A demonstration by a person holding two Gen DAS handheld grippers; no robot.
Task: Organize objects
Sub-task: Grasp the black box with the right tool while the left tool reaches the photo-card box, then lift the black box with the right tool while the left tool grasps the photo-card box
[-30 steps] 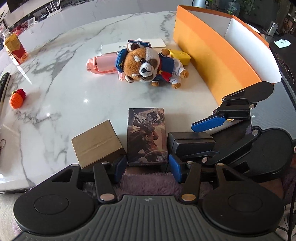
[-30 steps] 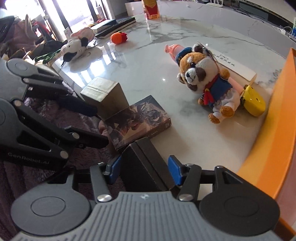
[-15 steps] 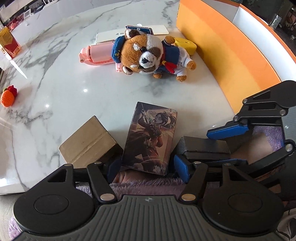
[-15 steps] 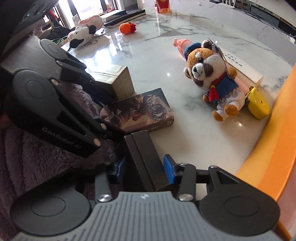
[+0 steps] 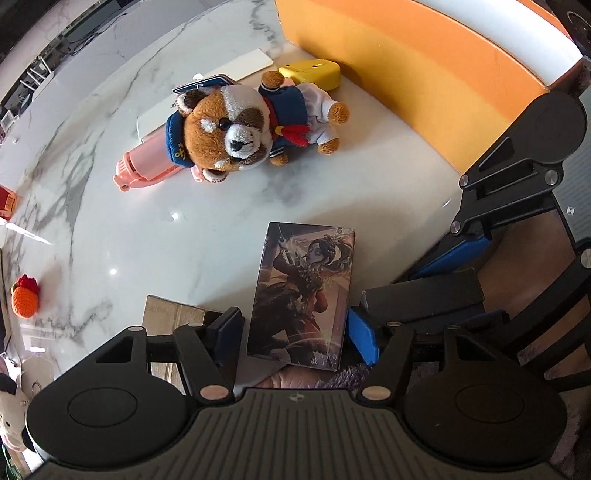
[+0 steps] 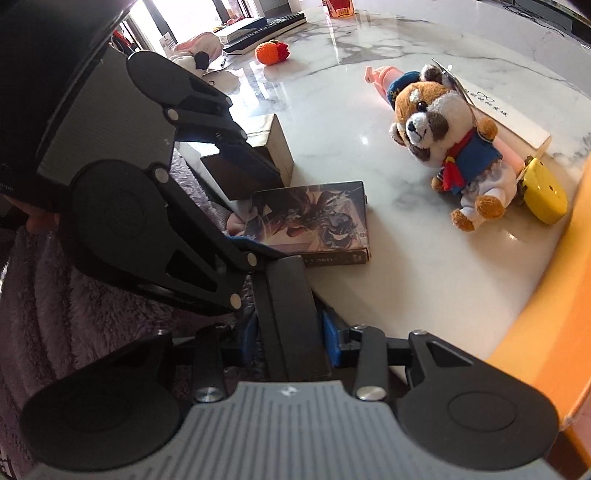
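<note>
Lower centre: left gripper [image 5: 295, 332] clasping picture box [image 5: 303, 291], right gripper [image 6: 288, 338] clamping black box [image 6: 291, 317]; next, probably orange bin [image 5: 406, 74].

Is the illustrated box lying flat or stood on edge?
Flat. The illustrated box shows its printed face upward, its far part on the marble table, between the left gripper fingers.

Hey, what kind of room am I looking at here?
Probably a home or office room: a marble-topped table with a plush toy and an orange bin on it, and a keyboard near the far edge.
</note>
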